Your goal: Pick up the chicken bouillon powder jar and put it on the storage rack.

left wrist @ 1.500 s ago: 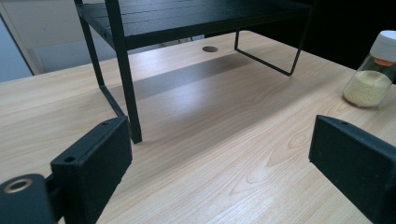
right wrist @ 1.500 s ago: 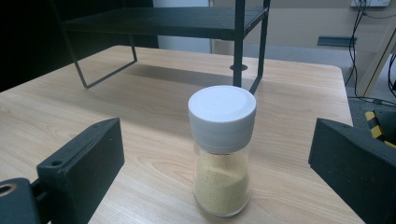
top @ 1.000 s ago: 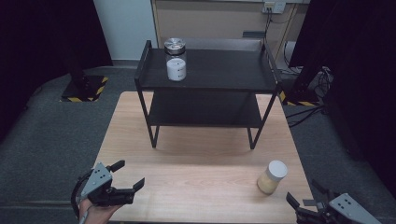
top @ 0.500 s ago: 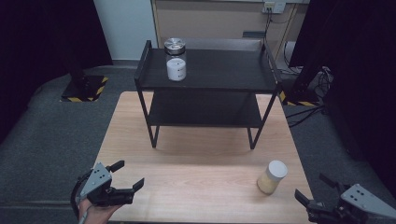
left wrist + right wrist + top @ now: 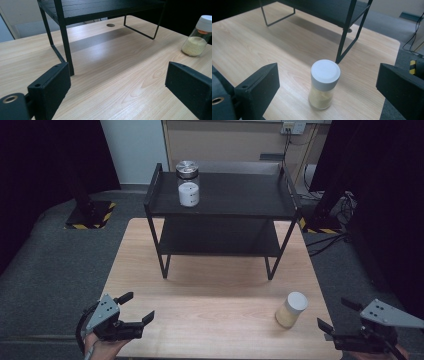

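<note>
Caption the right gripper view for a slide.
Open right gripper faces a white-capped jar of yellow powder near the black shelf.

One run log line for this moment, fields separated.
right gripper: open, facing spice jar, apart | left gripper: open, empty | jar upright on table

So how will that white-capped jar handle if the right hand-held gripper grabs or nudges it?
The jar looks like smooth clear glass, so probably slippery and breakable. It's tall, narrow and only part full of powder, so a nudge near the cap may tip it.

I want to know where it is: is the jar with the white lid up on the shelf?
No, the jar with the white lid stands on the wooden table.
</note>
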